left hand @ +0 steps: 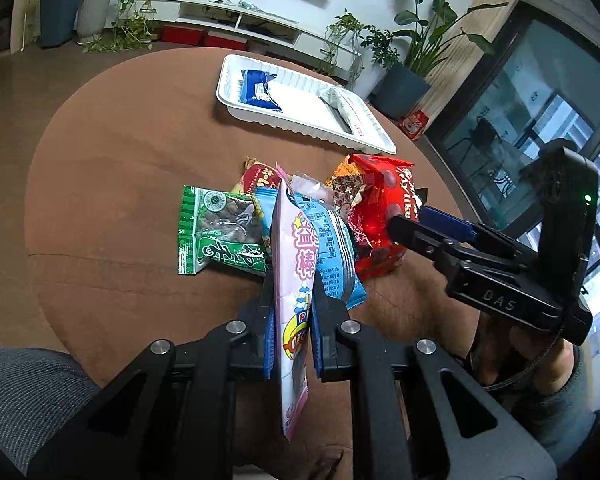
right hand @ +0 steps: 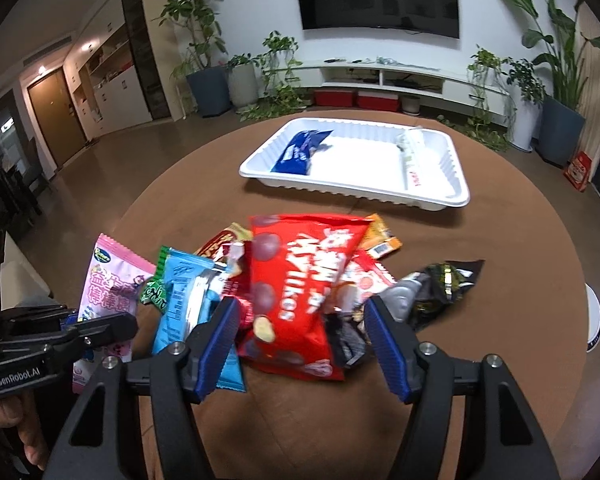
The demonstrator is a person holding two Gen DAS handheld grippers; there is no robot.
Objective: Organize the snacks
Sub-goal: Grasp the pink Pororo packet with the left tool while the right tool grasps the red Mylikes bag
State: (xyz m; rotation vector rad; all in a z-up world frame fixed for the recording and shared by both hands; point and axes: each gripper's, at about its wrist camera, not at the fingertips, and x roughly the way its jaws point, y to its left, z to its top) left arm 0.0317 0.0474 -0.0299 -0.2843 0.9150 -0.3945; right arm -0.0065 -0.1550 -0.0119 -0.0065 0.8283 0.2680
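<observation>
Pink and glossy, the pouch [left hand: 290, 280] is clamped edge-on between the blue pads of your left gripper [left hand: 291, 280], lifted at the near edge of the snack pile [right hand: 300, 280], with its lower end hanging down past the fingers. Just beyond the pouch in that pile lie a light blue packet [left hand: 332, 248] and a green packet [left hand: 216, 236], and to their right sits the red bag [right hand: 300, 280]. Your right gripper [right hand: 300, 320] hangs over that red bag with its fingers spread wide on either side of it; the pads do not press on it. A black and gold packet [right hand: 444, 284] lies at the right edge of the pile. On the far side of the pile from you, well apart from it on the brown round table [right hand: 500, 300], stands the white tray [right hand: 356, 196], holding a dark blue packet [right hand: 300, 152] at its left end and a white packet [right hand: 412, 152] toward its right end
</observation>
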